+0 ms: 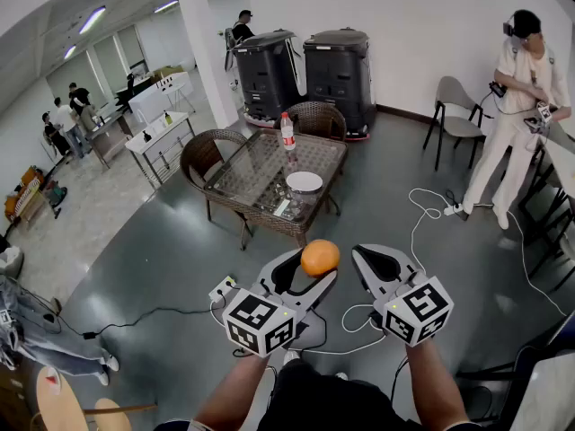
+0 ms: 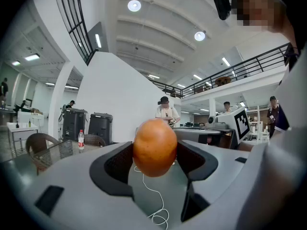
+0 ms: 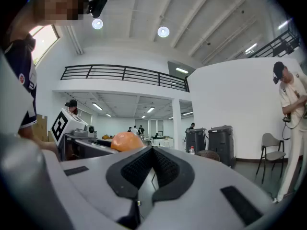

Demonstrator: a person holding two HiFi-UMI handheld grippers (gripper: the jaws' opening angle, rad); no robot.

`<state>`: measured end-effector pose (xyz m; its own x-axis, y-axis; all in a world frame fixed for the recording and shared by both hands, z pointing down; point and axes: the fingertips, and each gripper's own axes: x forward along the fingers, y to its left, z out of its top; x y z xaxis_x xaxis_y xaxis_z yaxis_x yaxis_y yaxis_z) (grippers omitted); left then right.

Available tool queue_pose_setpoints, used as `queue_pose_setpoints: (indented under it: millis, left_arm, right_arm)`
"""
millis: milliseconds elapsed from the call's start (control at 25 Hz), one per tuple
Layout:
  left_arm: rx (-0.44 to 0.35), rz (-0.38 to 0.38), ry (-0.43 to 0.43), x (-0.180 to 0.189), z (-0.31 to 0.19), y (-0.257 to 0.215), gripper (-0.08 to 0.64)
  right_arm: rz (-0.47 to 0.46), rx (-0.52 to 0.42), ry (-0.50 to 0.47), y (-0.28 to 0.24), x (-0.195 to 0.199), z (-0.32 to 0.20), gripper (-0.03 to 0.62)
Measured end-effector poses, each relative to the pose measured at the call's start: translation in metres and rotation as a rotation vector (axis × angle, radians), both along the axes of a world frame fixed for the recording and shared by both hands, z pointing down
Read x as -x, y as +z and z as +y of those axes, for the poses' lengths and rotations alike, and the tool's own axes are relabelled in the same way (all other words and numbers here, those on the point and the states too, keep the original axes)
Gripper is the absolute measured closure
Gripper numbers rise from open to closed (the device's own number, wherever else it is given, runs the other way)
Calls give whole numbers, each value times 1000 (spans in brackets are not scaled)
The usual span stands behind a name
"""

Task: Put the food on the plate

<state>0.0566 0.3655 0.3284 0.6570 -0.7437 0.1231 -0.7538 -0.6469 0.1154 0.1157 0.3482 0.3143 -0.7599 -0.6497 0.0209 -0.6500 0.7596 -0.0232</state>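
The orange (image 1: 320,258) is clamped between the two jaws of your left gripper (image 1: 304,281), a pad pressing on each side, held in the air above the grey floor (image 1: 162,241). Just beside it, your right gripper (image 3: 152,169) has its jaws pressed together on nothing. The white plate (image 1: 304,181) lies well ahead on the glass-topped table (image 1: 256,164), with a bottle (image 1: 287,133) standing behind it. The clutter beside the plate may be glassware.
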Motion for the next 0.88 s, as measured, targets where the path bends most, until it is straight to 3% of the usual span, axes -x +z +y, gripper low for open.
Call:
queue_pose_setpoints:
  millis: [880]
  left_arm:
    - [15,-16,-37,2,-19,4,268]
  right_arm:
    - [-13,19,-23,8,-8,-21,588]
